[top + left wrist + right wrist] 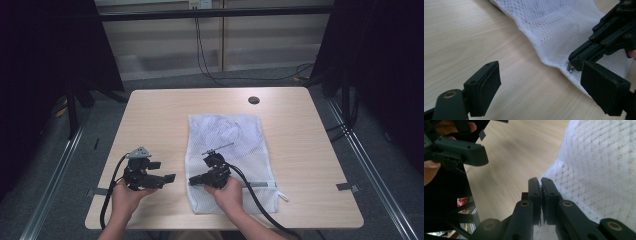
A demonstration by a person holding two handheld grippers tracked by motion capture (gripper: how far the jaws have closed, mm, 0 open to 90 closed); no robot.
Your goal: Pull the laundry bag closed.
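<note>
High view: a white mesh bag (225, 160) is lying flat at the centre of the light wood table (150, 115), reaching toward the lower middle of the frame, with a zipper strip along its lower right edge. The right gripper (192, 182) is sitting over the bag's lower left corner, held by the right hand (225, 192), jaws pointing left. The left gripper (165, 171) is sitting in the lower left, just beside the bag's left edge, jaws spread, held by the left hand (127, 192). A dark round spot (253, 100) is showing in the upper right of the tabletop. Left gripper view: its jaws are standing wide apart over bare wood at bottom left and bottom right; the mesh bag (559, 27) is filling the upper right, and the right gripper (576, 61) is pinching the bag's edge by a small metal zipper pull (571, 68). Right gripper view: the right gripper (540, 181) is closing its jaws on the bag's edge at centre, white mesh (599, 167) running right, left gripper (461, 150) blurred in the upper left.
</note>
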